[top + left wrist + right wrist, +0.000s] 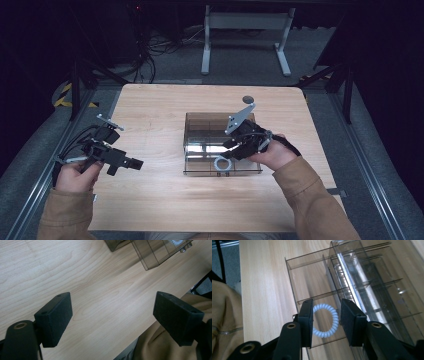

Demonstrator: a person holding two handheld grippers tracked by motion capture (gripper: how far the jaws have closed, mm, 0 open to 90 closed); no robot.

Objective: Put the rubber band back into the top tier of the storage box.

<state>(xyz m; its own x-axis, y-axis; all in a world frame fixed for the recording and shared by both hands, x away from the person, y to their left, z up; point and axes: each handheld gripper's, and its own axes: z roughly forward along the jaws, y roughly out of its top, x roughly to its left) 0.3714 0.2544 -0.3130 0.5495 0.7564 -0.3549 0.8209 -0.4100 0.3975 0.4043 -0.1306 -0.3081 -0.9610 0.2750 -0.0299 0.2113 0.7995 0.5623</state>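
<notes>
Right tongs [326, 322] released, straddling pale spiral hair tie [325, 320] lying in lower-middle organizer [372, 285] compartment, likely just deposited; left tongs [112, 317] agape, idle over desk [100, 285].

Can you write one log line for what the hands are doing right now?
right gripper: open above coil hair tie lying in clear organizer | left gripper: open, empty, over table

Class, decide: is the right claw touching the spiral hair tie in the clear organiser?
Apart. In the right gripper view the right claw stands open above the hair tie, which lies flat on a compartment floor of the organiser.
</notes>
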